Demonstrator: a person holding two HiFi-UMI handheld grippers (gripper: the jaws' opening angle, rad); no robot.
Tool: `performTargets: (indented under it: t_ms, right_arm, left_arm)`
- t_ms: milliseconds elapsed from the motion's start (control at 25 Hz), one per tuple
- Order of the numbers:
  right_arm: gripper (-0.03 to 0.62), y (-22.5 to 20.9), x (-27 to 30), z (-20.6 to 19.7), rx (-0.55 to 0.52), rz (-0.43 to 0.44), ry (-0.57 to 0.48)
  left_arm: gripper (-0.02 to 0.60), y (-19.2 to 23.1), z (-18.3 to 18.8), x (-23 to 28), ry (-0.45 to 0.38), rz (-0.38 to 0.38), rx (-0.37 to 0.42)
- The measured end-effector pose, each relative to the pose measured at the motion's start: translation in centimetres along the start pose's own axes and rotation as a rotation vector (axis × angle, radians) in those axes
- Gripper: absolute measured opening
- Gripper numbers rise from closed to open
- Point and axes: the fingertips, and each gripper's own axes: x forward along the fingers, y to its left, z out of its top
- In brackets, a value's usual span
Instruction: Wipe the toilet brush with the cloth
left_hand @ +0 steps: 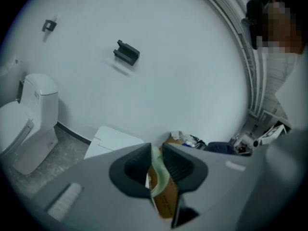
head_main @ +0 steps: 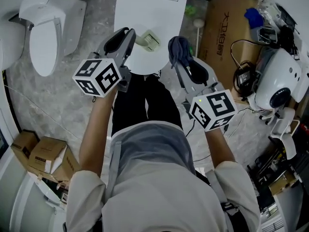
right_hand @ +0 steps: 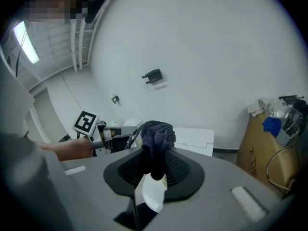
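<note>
Now | cloth point(right_hand: 156, 131) in right claw point(right_hand: 155, 159) | toilet brush point(head_main: 148, 40) in left claw point(left_hand: 155, 153)

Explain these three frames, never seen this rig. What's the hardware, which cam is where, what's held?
No robot here: a person holds a two-jaw tool in each hand. The cube with square markers is part of the tool. The head view comes from a camera on the person's head, looking down. The other two views come from cameras riding on each tool, looking along its jaws. The left tool is shut on a pale green item, presumably the toilet brush, though little of it shows. The right tool is shut on a dark blue cloth. On the floor stand a toilet at left and a cardboard box at right.
</note>
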Motion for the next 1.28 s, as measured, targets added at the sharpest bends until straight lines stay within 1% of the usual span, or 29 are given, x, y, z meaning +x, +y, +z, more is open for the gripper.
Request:
performTargets:
  t_ms: [200,320,560,880,1080,1200,1280]
  right_arm:
    - [0.067,-1.5,2.8,-1.1,0.017,0.008,0.04]
    - [0.075,-2.1,4.7,-1.7,-0.016,0.02,0.062]
    - [0.074,-2.5,8.6,-2.8,-0.017,0.12,0.101]
    - [0.074,-2.8,14.5,-4.1,0.009,0.23,0.192]
    - [0.078,-3.0,19.0,-5.8,-0.006,0.305,0.304]
    - [0.078,-2.9,21.4,-7.0,-0.055,0.309,0.35]
    - [0.077,-2.5,22.8,-7.7,-0.091,0.328,0.373]
  left_arm:
    - [0.0,0.3,-0.1,-0.1,-0.054,0.018,0.007]
    - [0.0,0.5,-0.3,-0.4,-0.081,0.025,0.002]
    - [0.0,1.3,-0.4,-1.2,-0.122,0.038,-0.027]
    - [0.0,2.0,-0.7,-2.1,-0.182,0.043,-0.039]
    - [0.0,2.2,-0.6,-1.9,-0.213,0.045,-0.027]
    - [0.0,2.6,-0.8,-2.1,-0.212,0.049,-0.024]
    - [0.0,2.9,-0.7,-2.2,-0.212,0.048,-0.023]
